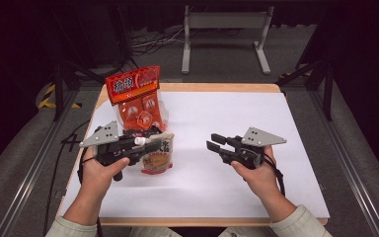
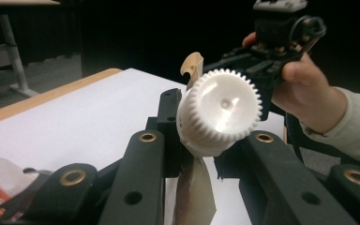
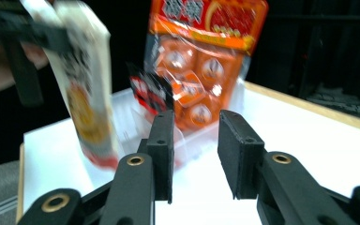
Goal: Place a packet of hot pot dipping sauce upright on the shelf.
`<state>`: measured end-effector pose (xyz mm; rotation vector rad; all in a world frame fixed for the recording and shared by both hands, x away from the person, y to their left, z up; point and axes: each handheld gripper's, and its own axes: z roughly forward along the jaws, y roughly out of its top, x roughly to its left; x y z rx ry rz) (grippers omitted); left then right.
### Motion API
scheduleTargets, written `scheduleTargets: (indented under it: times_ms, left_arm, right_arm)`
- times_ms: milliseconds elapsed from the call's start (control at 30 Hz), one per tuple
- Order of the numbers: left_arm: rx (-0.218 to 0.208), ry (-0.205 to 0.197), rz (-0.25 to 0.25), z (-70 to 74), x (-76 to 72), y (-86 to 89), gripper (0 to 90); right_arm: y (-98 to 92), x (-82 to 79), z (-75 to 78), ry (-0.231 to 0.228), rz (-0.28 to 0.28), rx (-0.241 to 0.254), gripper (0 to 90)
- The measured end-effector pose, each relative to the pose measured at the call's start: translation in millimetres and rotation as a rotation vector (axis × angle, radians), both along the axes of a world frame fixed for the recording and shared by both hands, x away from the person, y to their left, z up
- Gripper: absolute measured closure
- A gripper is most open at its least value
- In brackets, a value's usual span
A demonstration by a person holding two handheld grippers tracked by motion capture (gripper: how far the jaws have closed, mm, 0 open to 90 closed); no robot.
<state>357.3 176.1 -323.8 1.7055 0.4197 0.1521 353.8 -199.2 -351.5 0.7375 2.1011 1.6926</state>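
The surface [image 1: 217,192] was the largest thing in view, a wooden top covered almost wholly by a white sheet [image 1: 237,113], with a strip of bare wood showing along its far edge.

At the far left of the sheet stood an orange packet [image 1: 137,98] with a red header card and round printed items behind clear film; in the right gripper view it rose upright beyond the jaws, apparently set in a clear container whose outline was too blurred to make out.

Just in front of it, a pale spouted pouch [image 1: 158,155] with an orange and red print hung lifted off the sheet, its lower end near the sheet.

The left hand-held gripper [image 1: 145,143] was closed on the pouch at its neck, just below the cap, pointing toward the middle of the surface. In the left gripper view the pouch's white ribbed cap [image 2: 220,110] sat between the two black jaws, facing the camera.

The right hand-held gripper [image 1: 214,141] was held above the sheet right of centre, well apart from the pouch, pointing left toward it. Its jaws stood open with nothing between them, as the right gripper view showed.
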Motion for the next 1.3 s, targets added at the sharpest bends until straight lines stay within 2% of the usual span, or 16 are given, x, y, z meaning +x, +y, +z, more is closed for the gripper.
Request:
scheduleTargets:
  times_ms: [67,233,267,333,633,667,733,900,1033,1133,1300]
  left_arm:
    - [-0.001,-0.010,-0.004,4.1,2.1,3.1,76.0]
    - [-0.005,-0.024,0.013,11.6,6.7,8.6,76.0]
    - [-0.004,-0.038,0.018,13.5,9.2,11.4,76.0]
    - [-0.004,-0.035,0.021,15.7,10.9,14.0,76.0]
    - [-0.012,-0.061,0.036,27.2,18.7,26.1,76.1]
    - [-0.017,-0.067,0.042,27.7,19.9,27.3,76.0]
    - [-0.022,-0.074,0.064,27.6,23.2,30.3,76.0]
    - [-0.038,-0.072,0.082,23.8,29.2,32.9,76.0]
    - [-0.032,-0.079,0.110,19.3,35.1,32.5,76.0]
    - [-0.017,-0.063,0.146,15.9,36.4,31.8,76.0]
    - [-0.026,-0.070,0.162,7.0,37.6,30.4,76.0]
  right_arm:
    - [-9.9,1.5,-3.3,0.010,-0.023,-0.033,68.1]
    - [-22.0,4.1,-7.1,0.033,-0.065,-0.062,64.6]
    - [-26.9,4.5,-8.8,0.044,-0.075,-0.066,62.8]
    - [-31.6,4.9,-9.9,0.052,-0.086,-0.071,62.0]
    - [-53.2,1.5,-11.2,0.069,-0.142,-0.066,61.2]
    - [-57.6,1.0,-11.8,0.086,-0.146,-0.055,61.3]
    - [-61.1,1.1,-11.4,0.099,-0.147,-0.040,61.8]
    - [-65.2,0.2,-8.9,0.094,-0.155,-0.025,62.0]
    - [-65.7,0.5,-9.5,0.094,-0.155,-0.025,62.0]
    - [-66.2,0.8,-9.7,0.107,-0.152,-0.018,62.8]
    - [-66.6,0.7,-9.8,0.111,-0.150,-0.013,63.2]
